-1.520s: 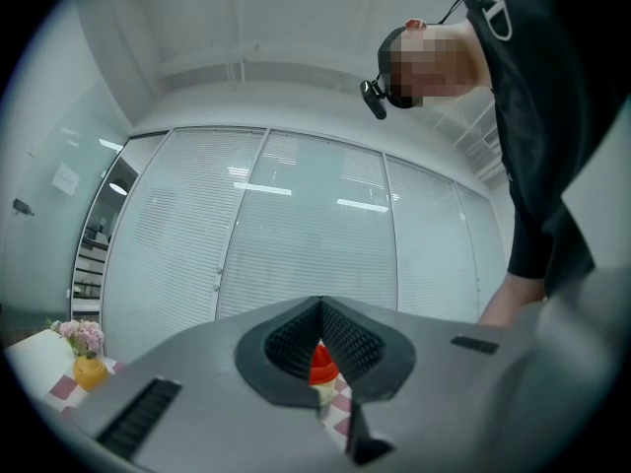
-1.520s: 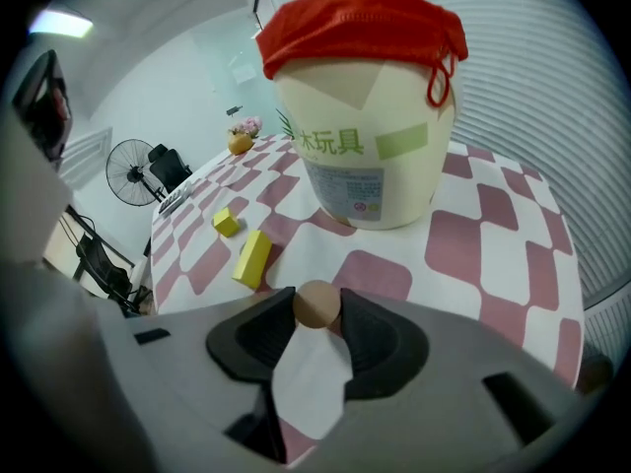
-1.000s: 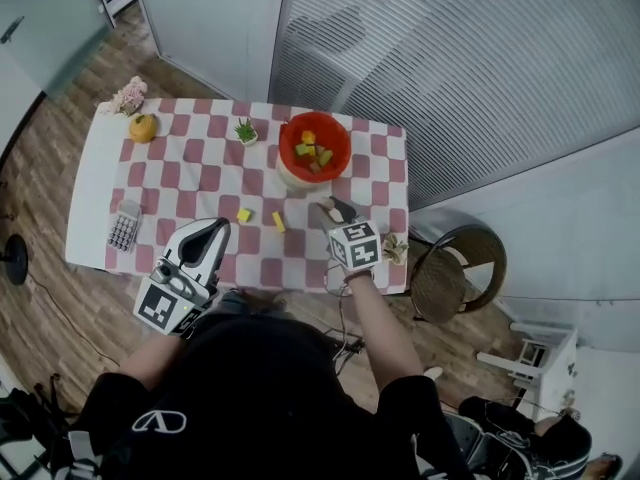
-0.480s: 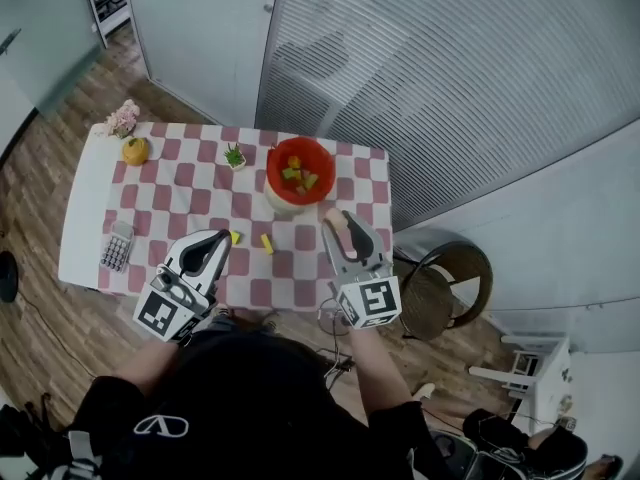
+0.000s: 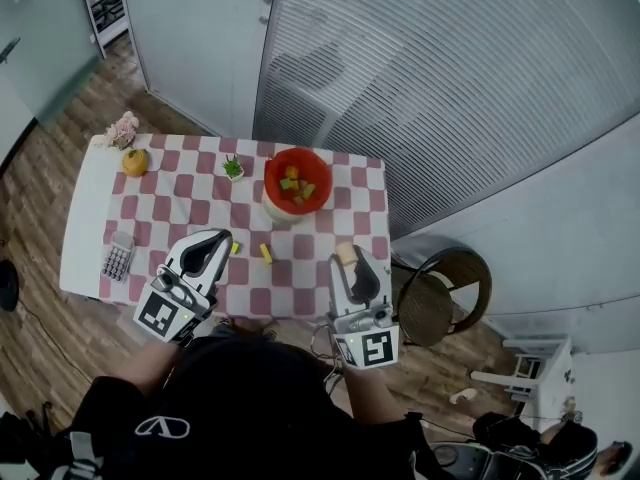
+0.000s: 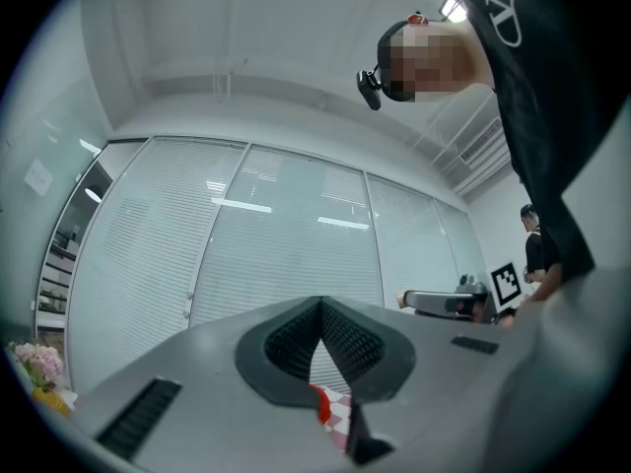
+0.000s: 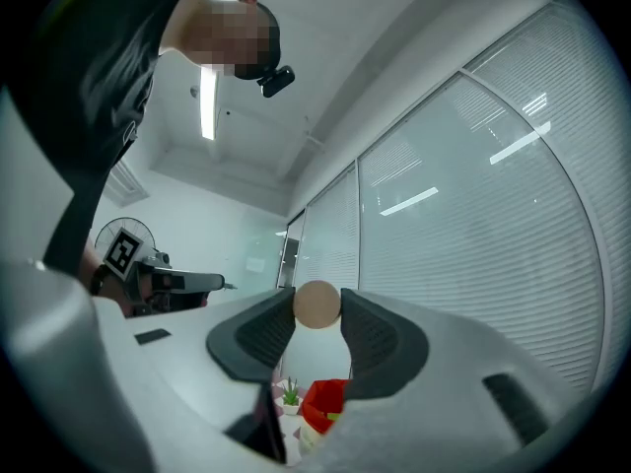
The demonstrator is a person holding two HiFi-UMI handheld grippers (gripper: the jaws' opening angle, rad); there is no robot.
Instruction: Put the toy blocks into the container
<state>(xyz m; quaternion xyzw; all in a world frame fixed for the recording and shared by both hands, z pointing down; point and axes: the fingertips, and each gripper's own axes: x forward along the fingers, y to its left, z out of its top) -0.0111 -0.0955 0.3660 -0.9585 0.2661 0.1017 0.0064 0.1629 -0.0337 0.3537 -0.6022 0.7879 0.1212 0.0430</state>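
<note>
A red container point(image 5: 297, 181) with several coloured blocks in it stands toward the far side of the checkered table point(image 5: 180, 203). It also shows low between the jaws as the red container point(image 7: 326, 403). Two yellow blocks point(image 5: 265, 253) lie on the cloth near the front edge. My right gripper point(image 5: 347, 256) is held up over the table's front right corner, shut on a tan round block point(image 7: 317, 304) at its fingertips. My left gripper point(image 5: 216, 240) hovers over the front left, beside the yellow blocks; its jaws meet at the tip point(image 6: 320, 304) with nothing between them.
An orange point(image 5: 135, 161) and pink flowers point(image 5: 122, 129) sit at the far left corner. A small potted plant point(image 5: 233, 168) stands left of the container, and a calculator point(image 5: 117, 256) lies at the near left. A round chair point(image 5: 440, 283) is beside the table's right edge.
My right gripper has lifted off the table with the tan block and drawn back toward me, tipping from pointing down to roughly level. The left gripper has barely moved.
</note>
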